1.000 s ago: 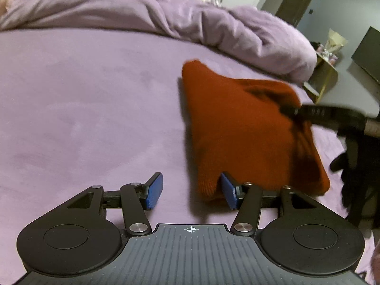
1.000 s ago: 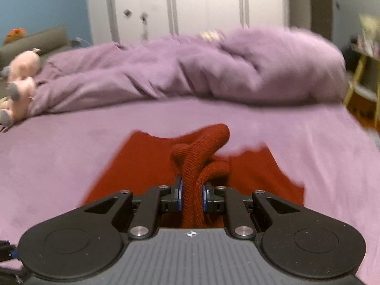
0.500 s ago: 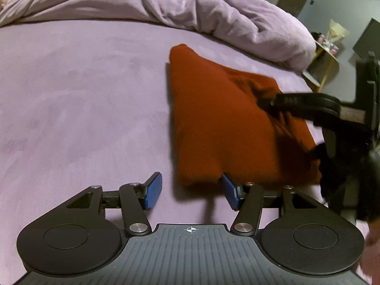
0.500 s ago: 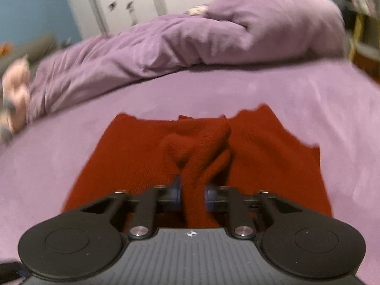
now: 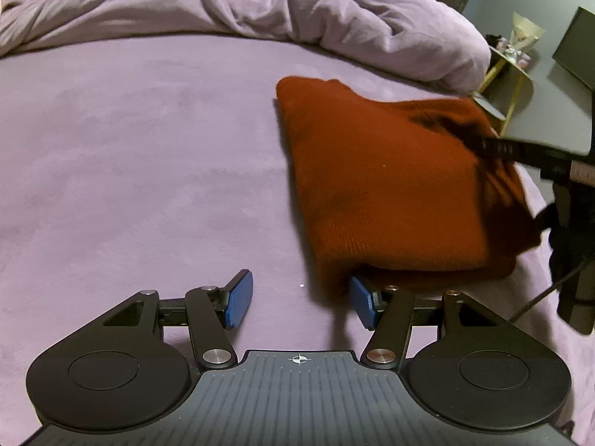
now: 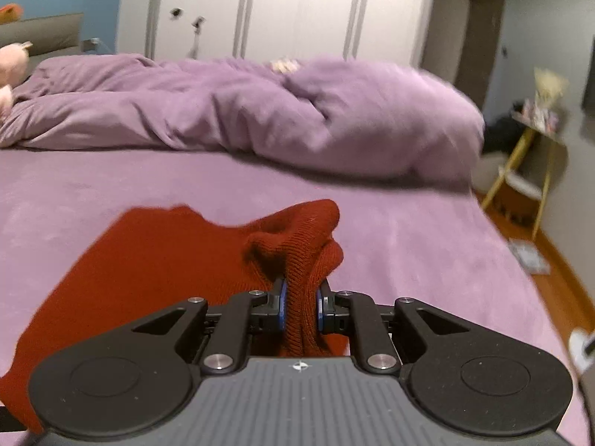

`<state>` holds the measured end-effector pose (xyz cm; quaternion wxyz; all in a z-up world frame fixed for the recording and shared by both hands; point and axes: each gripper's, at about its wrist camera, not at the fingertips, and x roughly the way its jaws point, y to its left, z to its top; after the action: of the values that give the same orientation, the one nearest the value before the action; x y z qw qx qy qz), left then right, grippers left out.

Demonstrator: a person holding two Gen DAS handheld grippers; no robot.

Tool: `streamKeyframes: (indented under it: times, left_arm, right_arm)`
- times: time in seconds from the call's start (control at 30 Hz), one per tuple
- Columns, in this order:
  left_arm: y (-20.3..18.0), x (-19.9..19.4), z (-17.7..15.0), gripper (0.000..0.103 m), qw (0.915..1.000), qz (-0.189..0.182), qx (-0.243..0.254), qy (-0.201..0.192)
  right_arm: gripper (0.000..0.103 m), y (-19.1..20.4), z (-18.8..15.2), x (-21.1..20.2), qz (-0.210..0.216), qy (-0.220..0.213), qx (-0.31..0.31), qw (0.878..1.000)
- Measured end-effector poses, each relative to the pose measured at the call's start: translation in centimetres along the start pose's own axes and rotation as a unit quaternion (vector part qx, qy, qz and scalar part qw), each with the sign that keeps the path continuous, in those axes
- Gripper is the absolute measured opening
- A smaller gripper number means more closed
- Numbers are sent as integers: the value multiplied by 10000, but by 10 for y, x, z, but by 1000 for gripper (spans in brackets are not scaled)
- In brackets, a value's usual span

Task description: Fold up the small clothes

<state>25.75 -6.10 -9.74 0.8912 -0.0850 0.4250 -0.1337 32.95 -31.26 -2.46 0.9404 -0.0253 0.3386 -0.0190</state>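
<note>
1. A rust-red knit garment (image 5: pixel 390 186) lies on a purple bedsheet (image 5: pixel 130 167), right of centre in the left wrist view; its near edge is folded over in a doubled layer.
2. The right gripper (image 6: pixel 301 304) is pinched on a bunched fold of the garment (image 6: pixel 148 260); the knit stands up in a crumpled ridge between its blue pads (image 6: pixel 283 306), while the rest of the cloth spreads flat to the left in that view.
3. The left gripper (image 5: pixel 301 303) has its jaws spread, with nothing between them but sheet; its right-hand pad (image 5: pixel 362 306) sits just beside the garment's near corner, whether touching I cannot tell.
4. In the left wrist view the right gripper (image 5: pixel 520 152) reaches in from the right edge over the garment's far side.
5. A rumpled purple duvet (image 6: pixel 260 111) is heaped along the far side of the bed; white wardrobe doors (image 6: pixel 279 11) stand behind it; a yellow-legged side table (image 6: pixel 528 171) stands off the bed's right.
</note>
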Motion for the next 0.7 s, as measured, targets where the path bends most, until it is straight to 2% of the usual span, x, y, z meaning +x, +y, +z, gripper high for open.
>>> streamKeyframes:
  times: [0.07,0.17,0.2,0.23,0.27,0.33,0.4,0.47,0.63,0.7]
  left_arm:
    - [0,2,0,63,10000,32,-29,18]
    - [1,1,0,63,10000,27,-75,20]
    - [2,1,0,63,9999,15,-109,30]
    - [2,1,0,64,9999,7,-133,32]
    - [2,2,0,64,9999,6,-156,30]
    - [2,3,0,65,9998,10,-184,17]
    - [0,4,0,66,9998,42,-186,-3]
    - [-2,5,1,66,9998,98,-195,2]
    - [-6,6,5,66,9994,197,-286,79]
    - [-5,6,7,66,9993,222,-303,89]
  right_arm:
    - [19,-14,-7,4,184,155,396,9989]
    - [26,-37,-17,-23,311,-71,1314,9908]
    - [27,-46,-26,-37,449,-164,1697,9843]
    - [33,-53,-38,-50,659,-197,2076,9758]
    - [40,-61,-52,-64,850,-236,2436,9659]
    - [47,-72,-83,-85,1132,-226,3096,9438]
    - [47,-73,-110,-94,1387,-90,3528,9253]
    - [47,-70,-122,-90,1660,51,3765,9114]
    - [47,-69,-124,-59,1994,31,4334,8789]
    - [39,-70,-126,-45,2038,103,4533,8677]
